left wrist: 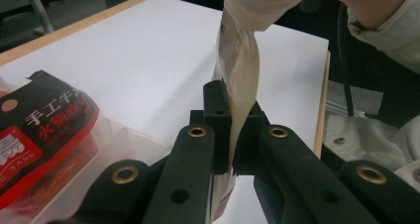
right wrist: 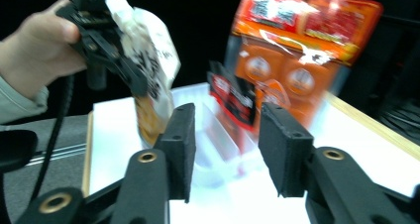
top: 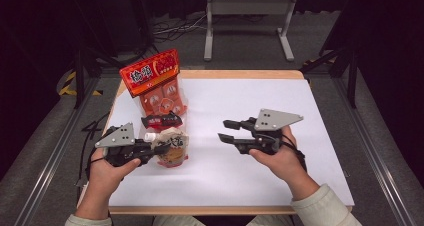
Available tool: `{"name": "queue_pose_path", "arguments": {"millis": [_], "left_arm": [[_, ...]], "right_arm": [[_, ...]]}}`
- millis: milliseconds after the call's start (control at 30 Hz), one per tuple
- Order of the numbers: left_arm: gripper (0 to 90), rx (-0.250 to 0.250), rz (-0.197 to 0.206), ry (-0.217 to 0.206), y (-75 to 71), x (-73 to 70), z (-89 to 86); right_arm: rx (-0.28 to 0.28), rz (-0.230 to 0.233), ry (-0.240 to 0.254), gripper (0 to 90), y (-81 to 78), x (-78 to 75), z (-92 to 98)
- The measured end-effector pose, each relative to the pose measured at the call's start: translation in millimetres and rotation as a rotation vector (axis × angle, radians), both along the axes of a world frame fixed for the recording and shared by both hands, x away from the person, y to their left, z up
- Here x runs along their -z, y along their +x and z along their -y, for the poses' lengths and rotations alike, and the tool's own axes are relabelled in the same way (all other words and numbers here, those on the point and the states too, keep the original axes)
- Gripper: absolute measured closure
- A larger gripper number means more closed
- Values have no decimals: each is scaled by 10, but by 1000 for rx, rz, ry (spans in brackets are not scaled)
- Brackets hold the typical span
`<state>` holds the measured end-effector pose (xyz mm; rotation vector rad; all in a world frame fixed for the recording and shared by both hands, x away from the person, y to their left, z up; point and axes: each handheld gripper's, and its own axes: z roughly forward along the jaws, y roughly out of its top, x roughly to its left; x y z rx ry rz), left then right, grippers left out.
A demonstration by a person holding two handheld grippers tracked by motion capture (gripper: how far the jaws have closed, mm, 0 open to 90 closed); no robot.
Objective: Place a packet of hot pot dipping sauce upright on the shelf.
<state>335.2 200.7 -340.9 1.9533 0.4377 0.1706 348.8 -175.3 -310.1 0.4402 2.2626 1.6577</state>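
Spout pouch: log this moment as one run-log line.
left gripper: shut on spout pouch | right gripper: open, nothing between jaws | clear bin: holds red-black packet, orange bag

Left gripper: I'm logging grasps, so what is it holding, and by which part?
The left gripper pinches the cream, white-capped spouted pouch by its flat side edge.

The spouted pouch (top: pixel 172 147) is cream with black lettering, an orange-brown lower panel and a white cap. The big snack bag (top: pixel 156 83) is orange under a red header with pale characters. The small packet (top: pixel 161 121) is black with red and white print. Both grippers (top: pixel 161 150) (top: pixel 226 130) are black, brass-riveted, with grey plates. The table (top: pixel 240 136) is white, wood-edged.
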Motion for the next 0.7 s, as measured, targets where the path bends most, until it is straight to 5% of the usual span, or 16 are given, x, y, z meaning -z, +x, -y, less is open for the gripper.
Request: {"name": "queue_pose_path", "arguments": {"millis": [367, 467, 700], "left_arm": [[877, -36, 21, 16, 39, -121, -89], [877, -42, 30, 15, 67, -148, -125], [878, -68, 51, -38, 178, -155, -299]], "right_arm": [[173, 2, -52, 366, -138, 31, 684], [216, -14, -25, 345, -151, 52, 849], [299, -24, -10, 318, -151, 12, 1144]]}}
